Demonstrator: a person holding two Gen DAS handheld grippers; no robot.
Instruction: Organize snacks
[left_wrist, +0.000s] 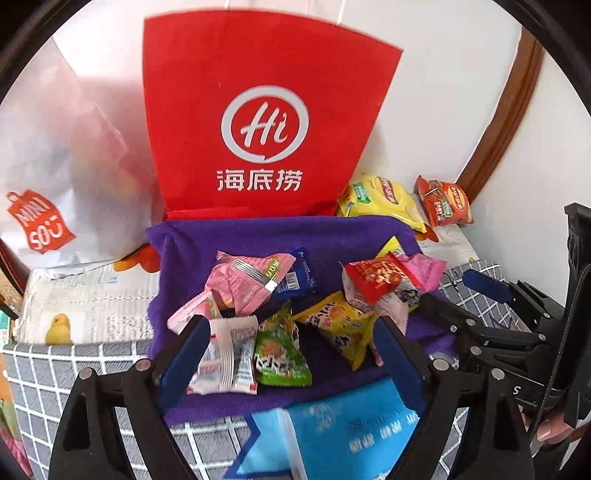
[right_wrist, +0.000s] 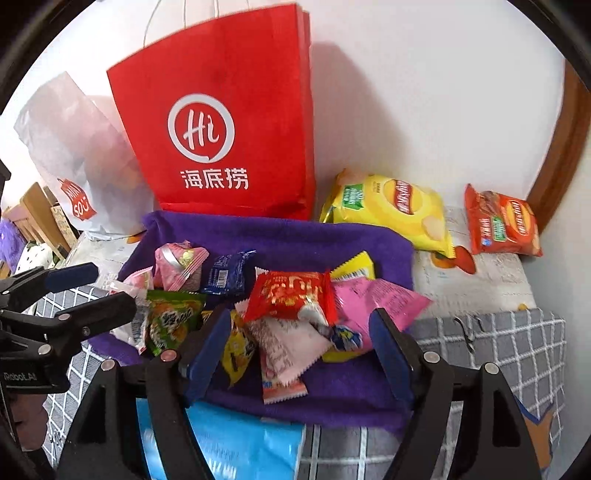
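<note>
Clearly the sorting has hardly begun. Most of the small snack packets lie in a loose heap on the purple towel (left_wrist: 258, 236) spread over the checked cloth (left_wrist: 40, 373) of the tabletop. In that heap I can pick out a pink packet (left_wrist: 247, 284), a dark blue packet (left_wrist: 301, 277), a red packet (left_wrist: 380, 277), a green packet (left_wrist: 280, 350), a yellow packet (left_wrist: 340, 325) and a white packet with red print (left_wrist: 225, 358), several overlapping one another. A light blue packet (left_wrist: 332, 435) lies at the near edge, half on the towel and half on the cloth.

Only two things look set apart: a yellow chip bag (right_wrist: 391, 210) and an orange chip bag (right_wrist: 502, 225), lying near each other toward the far right corner, beside the wall. A tall red paper bag (right_wrist: 221, 122) stands at the far edge just behind the towel, with a white shopping bag (right_wrist: 77, 155) to its left. Whether either holds snacks I cannot tell.

Both tools hover over the heap's near side. The left tool (left_wrist: 291, 354) is spread wide with nothing between its fingers, the white and green packets lying below it. The right tool (right_wrist: 299, 343) is likewise wide apart and empty, above the red and pale pink packets. By my reckoning nearly every small packet is left to sort.
</note>
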